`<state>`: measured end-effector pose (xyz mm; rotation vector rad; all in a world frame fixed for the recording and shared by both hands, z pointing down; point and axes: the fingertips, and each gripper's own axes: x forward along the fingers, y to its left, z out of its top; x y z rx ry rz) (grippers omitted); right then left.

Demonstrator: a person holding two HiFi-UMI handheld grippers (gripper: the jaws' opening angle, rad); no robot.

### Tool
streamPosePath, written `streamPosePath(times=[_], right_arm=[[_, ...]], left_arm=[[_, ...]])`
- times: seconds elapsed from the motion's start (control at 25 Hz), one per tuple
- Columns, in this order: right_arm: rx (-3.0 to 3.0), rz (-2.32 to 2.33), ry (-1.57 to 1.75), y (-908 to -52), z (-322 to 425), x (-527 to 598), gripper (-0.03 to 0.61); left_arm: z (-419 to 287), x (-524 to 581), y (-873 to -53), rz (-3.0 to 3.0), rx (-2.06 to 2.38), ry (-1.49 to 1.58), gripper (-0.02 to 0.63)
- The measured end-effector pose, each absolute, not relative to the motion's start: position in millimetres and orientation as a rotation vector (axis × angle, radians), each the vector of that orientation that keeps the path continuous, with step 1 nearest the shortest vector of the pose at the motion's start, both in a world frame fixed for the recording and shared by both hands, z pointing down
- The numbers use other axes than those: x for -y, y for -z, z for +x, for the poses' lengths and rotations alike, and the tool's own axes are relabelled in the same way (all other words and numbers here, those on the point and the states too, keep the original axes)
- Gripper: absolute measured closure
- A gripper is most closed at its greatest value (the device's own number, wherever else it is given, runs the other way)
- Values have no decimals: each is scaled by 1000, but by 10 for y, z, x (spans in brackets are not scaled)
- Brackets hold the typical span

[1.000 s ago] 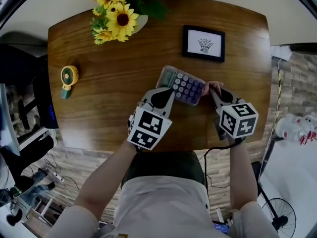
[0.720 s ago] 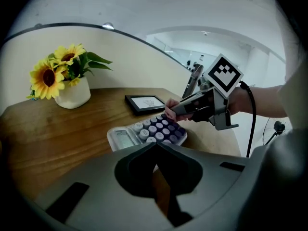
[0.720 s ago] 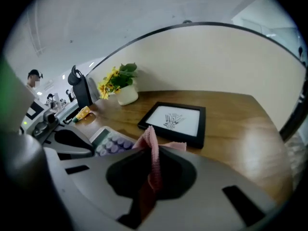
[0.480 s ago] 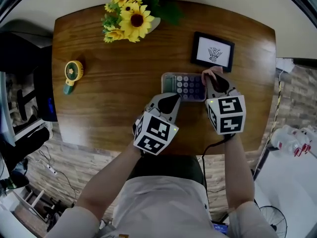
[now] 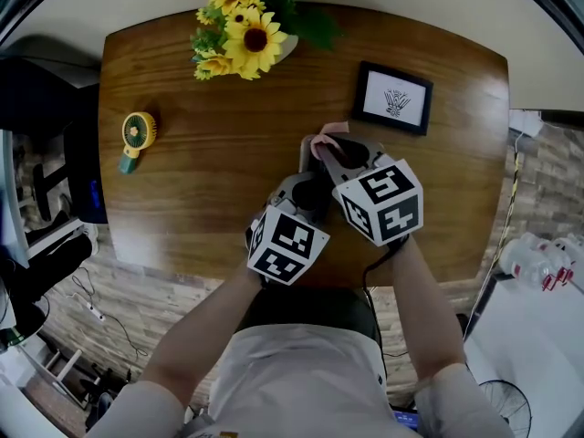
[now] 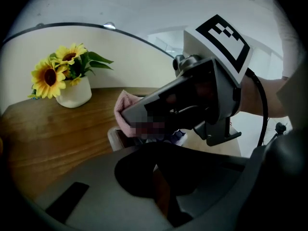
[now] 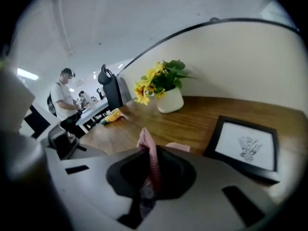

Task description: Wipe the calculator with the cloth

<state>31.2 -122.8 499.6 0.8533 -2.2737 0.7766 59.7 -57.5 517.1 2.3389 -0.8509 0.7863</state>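
The calculator (image 6: 115,139) lies mid-table, almost wholly hidden under the two grippers; only its left edge (image 5: 305,153) shows in the head view. My right gripper (image 5: 330,151) reaches across it, shut on a pink cloth (image 5: 325,139) that sticks out past the jaw tips over the calculator's left end. In the right gripper view the cloth (image 7: 147,146) stands pinched in the slit of that gripper (image 7: 151,170). My left gripper (image 5: 310,188) sits at the calculator's near edge, its jaws drawn to a narrow slit (image 6: 159,177) on that edge. The cloth (image 6: 125,112) also shows there.
A white vase of sunflowers (image 5: 242,26) stands at the table's far edge. A black picture frame (image 5: 392,99) lies just beyond and right of the calculator. A small yellow fan (image 5: 139,135) sits at the far left. People stand in the background (image 7: 65,97).
My right gripper has carried the cloth leftward across the calculator, from its right end to its left end. The calculator turned square to the table. The left gripper has hardly moved.
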Motion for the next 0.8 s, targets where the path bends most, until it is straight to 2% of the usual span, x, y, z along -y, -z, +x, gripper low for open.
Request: streamPosePath(times=[0.24,0.8], right_arm=[[2335,803,-860,-4923,321,1118,561],[2097,849,-866,-5155,1363,316,563]], left_arm=[[586,582,-5180,2333,854,-777,612],[579,583,-5194,2355,871,-802,612]])
